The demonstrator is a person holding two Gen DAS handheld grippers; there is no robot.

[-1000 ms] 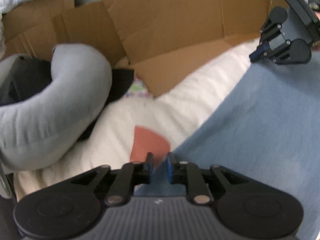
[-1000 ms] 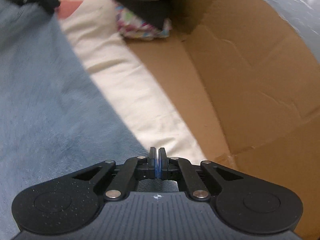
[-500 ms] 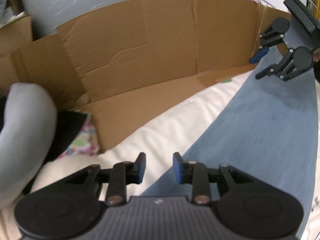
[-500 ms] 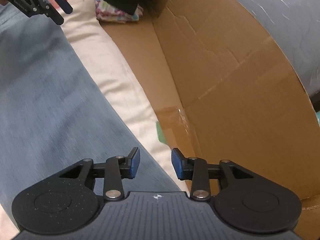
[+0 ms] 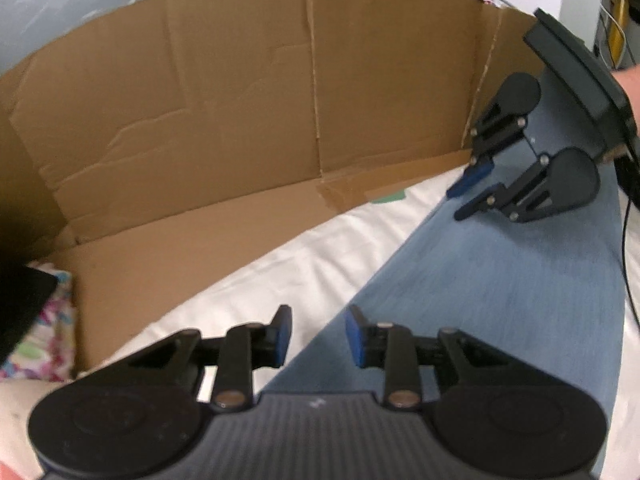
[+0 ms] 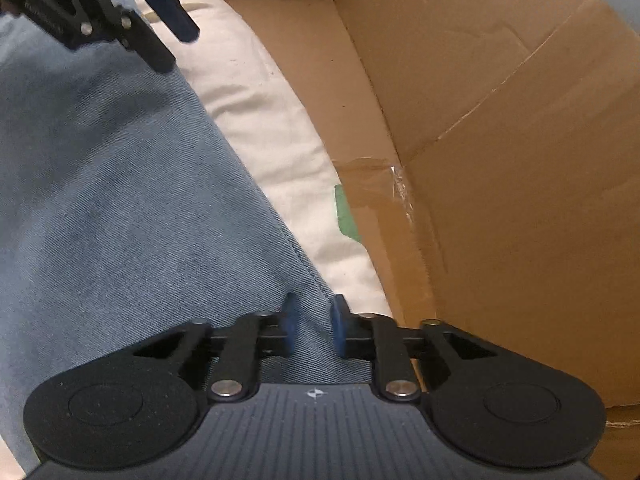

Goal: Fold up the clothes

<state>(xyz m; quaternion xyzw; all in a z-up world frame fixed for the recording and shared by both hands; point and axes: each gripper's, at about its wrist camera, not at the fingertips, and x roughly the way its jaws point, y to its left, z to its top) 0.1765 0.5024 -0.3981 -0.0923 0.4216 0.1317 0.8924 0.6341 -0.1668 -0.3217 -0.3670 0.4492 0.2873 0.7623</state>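
The pale blue denim jeans (image 6: 120, 208) lie flat across a cream sheet (image 5: 280, 264) beside cardboard (image 5: 240, 120). The left gripper (image 5: 318, 336) gapes, empty; the right gripper (image 6: 311, 322), closing, seemingly straddles the seam edge.

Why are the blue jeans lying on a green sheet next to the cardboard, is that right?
Not quite. The blue jeans lie on a cream-white sheet, not a green one, beside the cardboard. The right wrist view shows it; only a small green patch is there.
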